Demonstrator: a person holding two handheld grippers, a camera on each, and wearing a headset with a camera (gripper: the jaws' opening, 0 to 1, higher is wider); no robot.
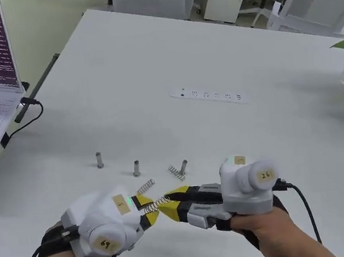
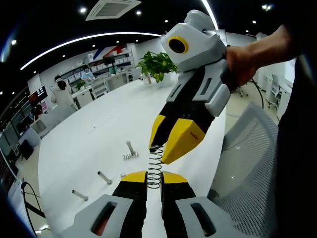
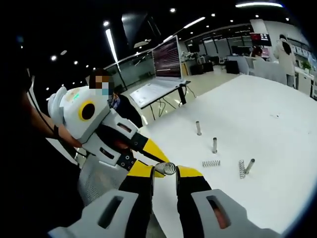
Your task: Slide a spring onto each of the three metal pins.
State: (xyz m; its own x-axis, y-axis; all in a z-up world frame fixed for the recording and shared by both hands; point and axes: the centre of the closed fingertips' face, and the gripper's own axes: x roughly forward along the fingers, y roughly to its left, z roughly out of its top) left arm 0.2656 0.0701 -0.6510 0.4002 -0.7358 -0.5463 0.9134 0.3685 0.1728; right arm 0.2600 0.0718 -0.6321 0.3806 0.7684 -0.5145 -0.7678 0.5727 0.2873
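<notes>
Left gripper (image 2: 154, 176) and right gripper (image 3: 166, 172) each pinch one end of a coiled wire spring (image 2: 155, 161) (thin, silvery).

On the table (image 1: 155, 64), left pin (image 1: 99, 160), middle pin (image 1: 136, 168) and right pin (image 1: 183, 167) form a row. A spring (image 1: 176, 172) lies beside the right pin, a second spring (image 1: 145, 186) before the middle pin. The strip (image 1: 208, 94) lies behind.

spring (image 1: 157, 202): bare shiny metal wire | pins (image 1: 99, 160): dull grey metal | table (image 1: 155, 64): smooth matt white
</notes>
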